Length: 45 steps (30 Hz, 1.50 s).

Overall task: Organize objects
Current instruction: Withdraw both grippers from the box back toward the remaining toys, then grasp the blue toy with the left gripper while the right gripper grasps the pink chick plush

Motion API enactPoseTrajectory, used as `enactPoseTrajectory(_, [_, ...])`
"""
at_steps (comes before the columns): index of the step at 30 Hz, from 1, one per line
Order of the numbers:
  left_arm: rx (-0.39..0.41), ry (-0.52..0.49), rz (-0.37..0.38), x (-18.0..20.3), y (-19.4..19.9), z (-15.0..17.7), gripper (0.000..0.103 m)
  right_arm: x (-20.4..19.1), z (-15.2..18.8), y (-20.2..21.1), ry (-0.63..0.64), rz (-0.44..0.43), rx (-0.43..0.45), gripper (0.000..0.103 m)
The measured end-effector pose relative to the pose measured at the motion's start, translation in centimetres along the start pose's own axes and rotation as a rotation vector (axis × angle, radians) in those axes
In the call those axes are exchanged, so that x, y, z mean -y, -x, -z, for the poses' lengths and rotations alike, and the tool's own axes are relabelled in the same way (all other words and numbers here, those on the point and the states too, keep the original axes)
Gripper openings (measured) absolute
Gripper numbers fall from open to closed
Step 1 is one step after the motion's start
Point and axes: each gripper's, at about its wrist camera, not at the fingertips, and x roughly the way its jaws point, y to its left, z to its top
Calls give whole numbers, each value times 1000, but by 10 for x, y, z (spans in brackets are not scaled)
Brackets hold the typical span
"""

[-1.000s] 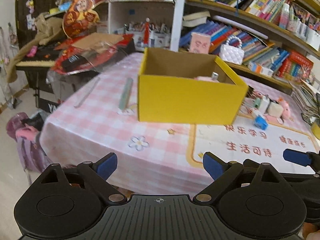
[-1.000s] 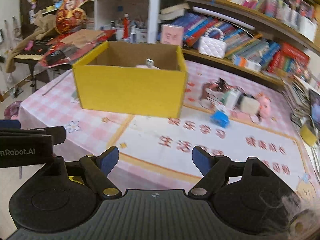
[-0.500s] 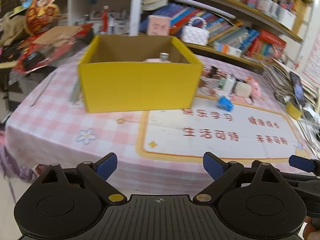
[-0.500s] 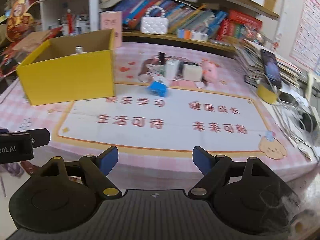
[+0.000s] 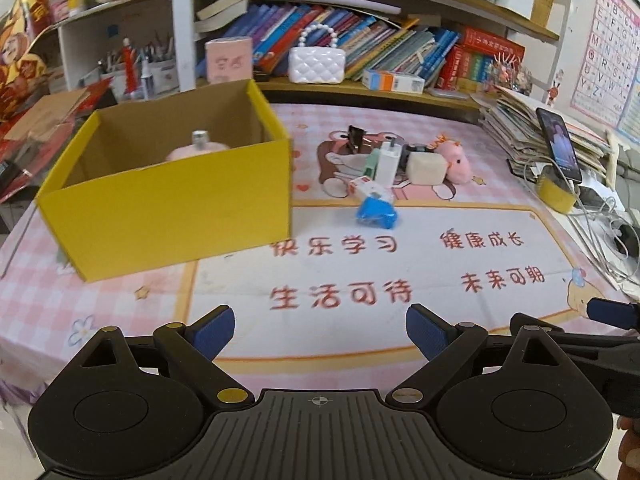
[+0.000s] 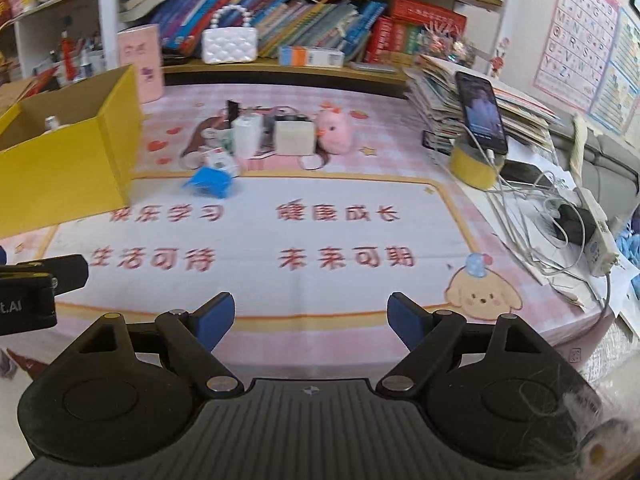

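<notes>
1. The left wrist view looks forward and downward over its own blue fingertips (image 5: 214, 332) from the table's (image 5: 120, 300) near edge, facing the bookshelf (image 5: 360, 52).
2. The right wrist view sits just to its right, angled likewise.
3. Both share the yellow box (image 5: 172, 208) (image 6: 68, 176), the small objects (image 5: 396, 164) (image 6: 260, 136) and the phone (image 5: 560, 144) (image 6: 482, 116).

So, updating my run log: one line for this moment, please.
left gripper: open, empty | right gripper: open, empty | yellow cardboard box: partly filled | small blue toy: on mat

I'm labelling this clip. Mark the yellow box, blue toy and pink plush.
yellow box (image 5: 172, 216), left wrist view, front wall.
blue toy (image 5: 377, 213), left wrist view, top.
pink plush (image 6: 334, 131), right wrist view, body.
</notes>
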Motion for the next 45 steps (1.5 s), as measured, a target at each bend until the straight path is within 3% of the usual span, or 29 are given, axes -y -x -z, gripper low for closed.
enactPoseTrajectory(8, [-8, 3, 38, 32, -27, -20, 95, 37, -22, -34, -29, -16, -32, 83])
enactPoseTrajectory(26, [-37, 84, -85, 69, -92, -63, 93, 92, -70, -104, -63, -115, -46, 83])
enactPoseTrajectory(36, [-73, 83, -146, 72, -136, -79, 65, 106, -99, -133, -94, -168, -22, 82])
enactPoseTrajectory(43, [-99, 33, -161, 83, -166, -89, 62, 106, -118, -150, -90, -197, -7, 82])
enactPoseTrajectory(45, [-117, 17, -177, 85, -174, -90, 49, 105, -124, -154, -83, -205, 2, 82])
